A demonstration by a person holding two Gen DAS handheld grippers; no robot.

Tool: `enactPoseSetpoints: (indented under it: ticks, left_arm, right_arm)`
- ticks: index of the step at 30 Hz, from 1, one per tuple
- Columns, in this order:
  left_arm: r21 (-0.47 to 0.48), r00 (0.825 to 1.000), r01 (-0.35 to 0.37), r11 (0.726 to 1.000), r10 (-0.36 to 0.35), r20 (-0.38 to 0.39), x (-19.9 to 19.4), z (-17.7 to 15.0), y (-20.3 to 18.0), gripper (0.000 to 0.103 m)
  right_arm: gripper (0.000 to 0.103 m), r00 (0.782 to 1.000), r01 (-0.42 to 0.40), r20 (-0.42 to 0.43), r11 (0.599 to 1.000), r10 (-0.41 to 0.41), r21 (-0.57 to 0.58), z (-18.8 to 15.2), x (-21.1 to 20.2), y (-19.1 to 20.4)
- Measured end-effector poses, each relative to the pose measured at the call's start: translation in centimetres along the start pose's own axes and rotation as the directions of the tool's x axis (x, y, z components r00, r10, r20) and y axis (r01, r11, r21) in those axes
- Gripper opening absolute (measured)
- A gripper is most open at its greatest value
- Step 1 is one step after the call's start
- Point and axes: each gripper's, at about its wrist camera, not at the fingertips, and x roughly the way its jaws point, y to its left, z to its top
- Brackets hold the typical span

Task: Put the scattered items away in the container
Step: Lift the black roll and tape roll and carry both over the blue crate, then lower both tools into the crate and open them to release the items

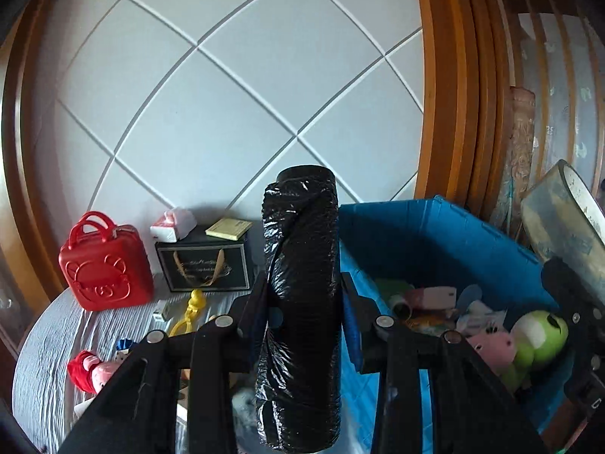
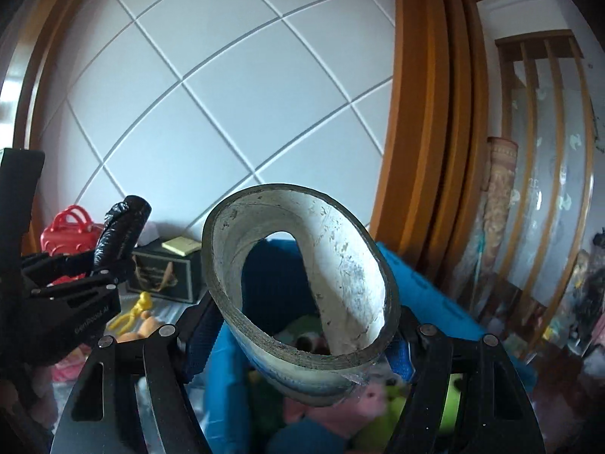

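Observation:
My left gripper (image 1: pixel 304 297) is shut on a black roll of bin bags (image 1: pixel 302 227), which stands upright between the fingers. To its right is the blue container (image 1: pixel 435 234), with soft toys and packets inside. My right gripper (image 2: pixel 302 340) is shut on a wide, worn tape roll (image 2: pixel 340 265) and holds it tilted above the blue container (image 2: pixel 427 287). The right wrist view shows the left gripper (image 2: pixel 109 265) and its black roll (image 2: pixel 121 227) at the left. The tape roll (image 1: pixel 559 219) and right gripper (image 1: pixel 578 321) sit at the right edge of the left wrist view.
On the grey striped cloth (image 1: pixel 45 340) left of the container lie a red bear bag (image 1: pixel 106 265), a black gift box (image 1: pixel 204 265) with a yellow notepad (image 1: pixel 228 229) and tissue pack (image 1: pixel 174 223), a yellow toy (image 1: pixel 189 310) and a red-haired doll (image 1: pixel 90 370). A tiled wall stands behind.

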Motion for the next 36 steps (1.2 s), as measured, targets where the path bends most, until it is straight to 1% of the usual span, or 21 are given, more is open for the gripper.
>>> enactPoseSetpoints:
  ticks: [2, 4, 6, 9, 11, 14, 16, 17, 18, 20, 22, 24, 27, 29, 30, 33, 34, 35, 36]
  left_arm:
    - [-0.018, 1.0, 0.002, 1.0, -0.002, -0.008, 1.0, 1.7, -3.2, 0.034]
    - [-0.035, 0.999, 0.013, 0.999, -0.015, -0.047, 2.4, 2.8, -5.9, 0.034]
    - [-0.03, 0.997, 0.016, 0.999, -0.018, -0.069, 3.7, 3.6, -8.3, 0.034]
    - [0.004, 0.996, 0.013, 1.0, -0.013, -0.086, 5.7, 4.3, -11.7, 0.034]
    - [0.012, 0.994, 0.029, 1.0, -0.028, -0.107, 7.0, 4.4, -13.3, 0.034]
    - [0.02, 0.982, 0.058, 0.998, -0.053, -0.181, 9.9, 4.5, -15.0, 0.034]
    - [0.032, 0.968, 0.047, 0.998, -0.037, -0.248, 12.3, 4.2, -15.9, 0.034]
    - [0.049, 0.956, 0.05, 0.998, -0.034, -0.291, 13.7, 3.9, -16.4, 0.034]
    - [0.067, 0.941, 0.039, 0.997, -0.014, -0.337, 15.0, 3.4, -16.8, 0.034]
    - [0.089, 0.908, 0.027, 0.996, 0.013, -0.42, 17.7, 2.6, -17.6, 0.034]
    - [0.089, 0.876, 0.014, 0.996, 0.031, -0.482, 20.0, 1.7, -18.1, 0.034]
    - [0.104, 0.834, 0.001, 0.995, 0.057, -0.55, 22.1, 0.7, -18.7, 0.034]
    - [0.107, 0.762, 0.012, 0.994, 0.06, -0.645, 24.6, -1.0, -19.4, 0.034]
    - [0.113, 0.726, 0.019, 0.993, 0.064, -0.685, 25.9, -2.3, -19.6, 0.034]
    - [0.119, 0.706, 0.026, 0.993, 0.066, -0.705, 26.4, -3.1, -19.8, 0.034]
    - [0.129, 0.66, 0.031, 0.991, 0.076, -0.747, 27.6, -5.0, -19.8, 0.034]
    - [0.129, 0.648, 0.033, 0.991, 0.077, -0.758, 27.7, -5.5, -19.8, 0.034]
    - [0.134, 0.64, 0.032, 0.99, 0.082, -0.764, 27.8, -5.9, -19.9, 0.034]
    - [0.14, 0.632, 0.031, 0.99, 0.089, -0.769, 27.9, -6.2, -19.9, 0.034]
  right_arm:
    - [0.075, 1.0, 0.016, 0.001, 1.0, -0.016, -0.01, 0.7, 1.1, -3.3]
    - [0.075, 1.0, 0.02, -0.015, 1.0, -0.02, 0.0, 1.3, 2.6, -6.0]
    - [0.075, 0.999, 0.026, -0.022, 1.0, -0.026, 0.009, 1.8, 3.9, -8.3]
    - [0.075, 0.999, 0.026, -0.022, 0.999, -0.026, 0.02, 1.8, 5.9, -10.7]
    - [0.075, 0.998, 0.044, -0.039, 0.999, -0.043, 0.023, 1.6, 7.8, -11.6]
    - [0.075, 0.993, 0.046, -0.107, 0.999, -0.043, 0.026, 1.3, 11.0, -12.5]
    - [0.075, 0.986, 0.037, -0.164, 0.999, -0.033, 0.019, 0.7, 13.5, -13.0]
    - [0.075, 0.98, 0.033, -0.195, 0.999, -0.029, 0.016, 0.3, 14.8, -13.1]
    - [0.075, 0.973, 0.027, -0.231, 1.0, -0.024, 0.011, -0.3, 16.0, -13.1]
    - [0.075, 0.955, 0.002, -0.295, 1.0, -0.006, -0.012, -1.4, 18.8, -13.0]
    - [0.075, 0.939, -0.012, -0.344, 0.999, 0.0, -0.035, -2.2, 21.2, -12.9]
    - [0.075, 0.916, -0.033, -0.401, 0.998, 0.01, -0.051, -3.3, 23.6, -13.0]
    - [0.075, 0.864, -0.054, -0.503, 0.996, 0.012, -0.068, -5.4, 27.0, -13.1]
    - [0.074, 0.814, -0.053, -0.581, 0.996, 0.003, -0.069, -7.1, 29.0, -13.5]
    - [0.074, 0.794, -0.054, -0.608, 0.996, 0.003, -0.066, -7.8, 29.7, -13.6]
    - [0.074, 0.743, -0.064, -0.669, 0.997, 0.024, -0.036, -10.3, 31.5, -14.3]
    - [0.074, 0.72, -0.067, -0.693, 0.998, 0.035, -0.02, -11.1, 31.9, -14.6]
    - [0.074, 0.694, -0.07, -0.719, 0.997, 0.035, -0.019, -11.9, 32.2, -14.7]
    - [0.074, 0.682, -0.07, -0.731, 0.997, 0.026, -0.03, -12.4, 32.4, -14.7]
